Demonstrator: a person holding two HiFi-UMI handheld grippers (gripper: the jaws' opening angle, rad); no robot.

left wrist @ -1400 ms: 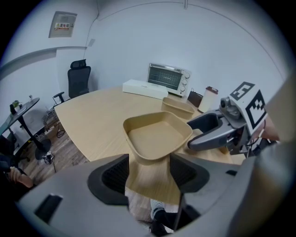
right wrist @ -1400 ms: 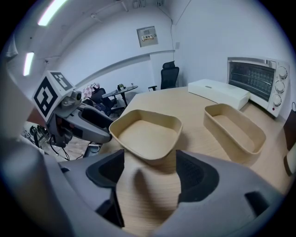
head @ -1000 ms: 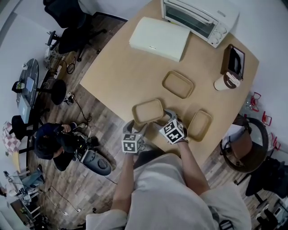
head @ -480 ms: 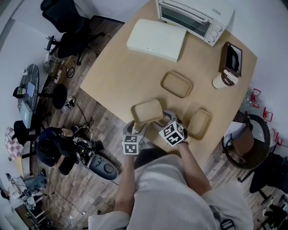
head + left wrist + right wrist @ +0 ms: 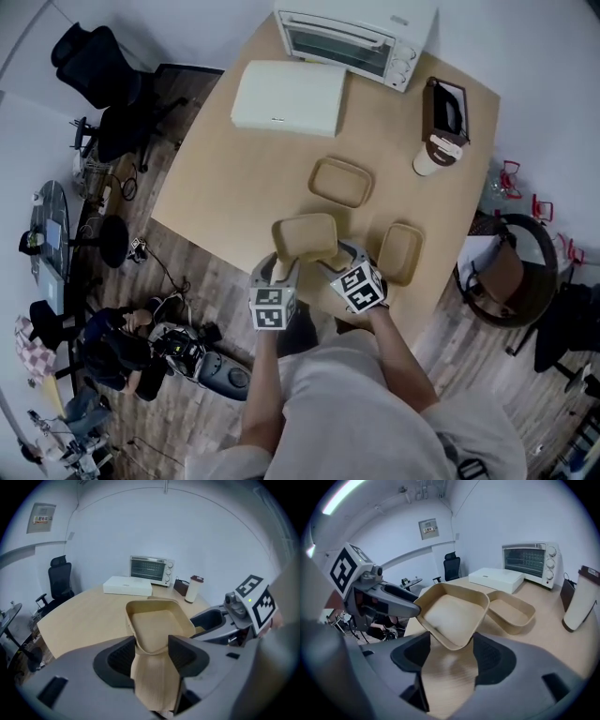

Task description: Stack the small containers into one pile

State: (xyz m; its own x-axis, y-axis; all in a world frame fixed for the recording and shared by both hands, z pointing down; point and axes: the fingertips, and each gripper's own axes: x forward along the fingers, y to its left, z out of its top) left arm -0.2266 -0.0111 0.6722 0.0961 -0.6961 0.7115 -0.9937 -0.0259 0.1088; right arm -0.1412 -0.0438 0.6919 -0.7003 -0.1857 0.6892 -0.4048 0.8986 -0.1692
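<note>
From my station the light wooden table (image 5: 234, 169) fills the middle of the head view, with a white toaster oven (image 5: 352, 33) at its far edge and a flat white box (image 5: 289, 97) just in front of it. Three trays are on my list. The shallow tan rectangular container (image 5: 305, 236) sits at the near edge, between both tools. A second tan container (image 5: 341, 182) lies just beyond it on the tabletop, and a third tan container (image 5: 400, 253) lies to its right, near the table's edge. The left gripper (image 5: 281, 270) has the first container's near-left corner between its jaws, which have just been closing and now pinch the rim. The right gripper (image 5: 342, 258) has the near-right corner; its jaws have likewise just been closing and clamp that rim. In both gripper views the container tilts, its far end higher than the table behind it. A white cup with a dark lid (image 5: 431, 157) stands well off to the far right.
</note>
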